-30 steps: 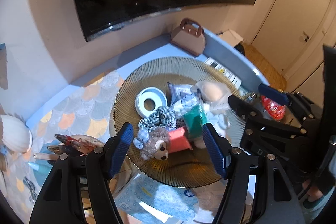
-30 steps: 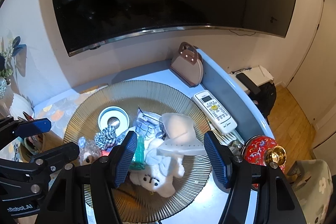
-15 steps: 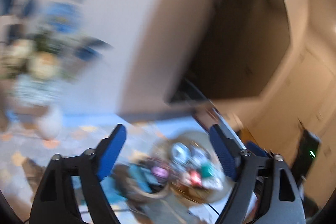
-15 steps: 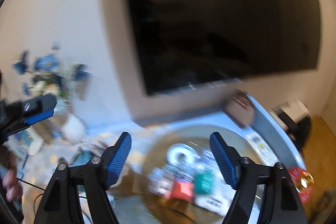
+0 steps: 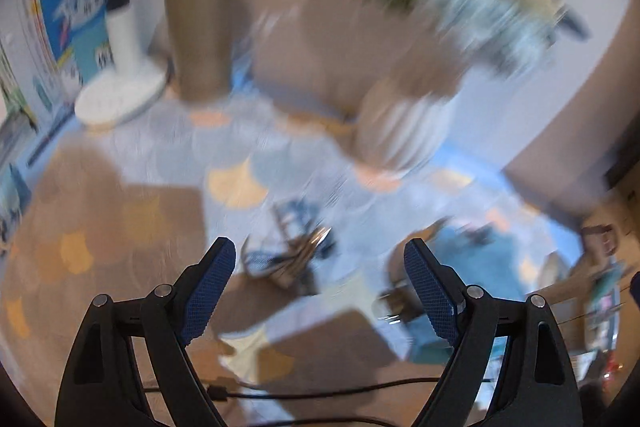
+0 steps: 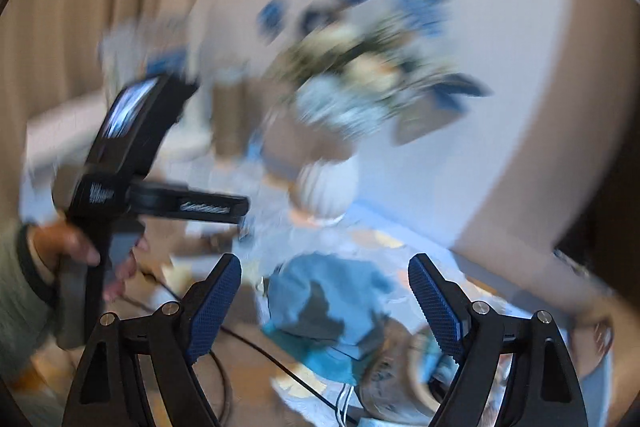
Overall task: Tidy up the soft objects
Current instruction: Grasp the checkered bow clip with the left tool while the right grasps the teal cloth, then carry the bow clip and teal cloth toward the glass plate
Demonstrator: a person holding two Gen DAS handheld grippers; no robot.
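Both views are smeared by fast motion. My left gripper [image 5: 319,247] stands open over a scallop-patterned tablecloth [image 5: 240,155], with nothing between its blue pads; a blurred bundle of thin metal and blue items [image 5: 296,255] lies just beyond them. My right gripper [image 6: 325,261] has its jaws opening, with nothing held, above a crumpled teal-blue cloth [image 6: 332,307] on the table. The plate of soft objects shows only as a colourful blur [image 5: 604,291] at the far right of the left wrist view.
A white ribbed vase [image 5: 404,135] of blue and cream flowers [image 6: 360,75] stands at the back. A white lamp base [image 5: 120,95] and a brown cylinder [image 5: 200,27] stand back left. Black cables [image 5: 320,393] cross the near edge. A person's hand [image 6: 76,247] grips the other tool's handle.
Both grippers have swung left, away from the plate of soft objects, toward the vase end of the table. Their jaws stand wider than a second ago. Neither carries anything.
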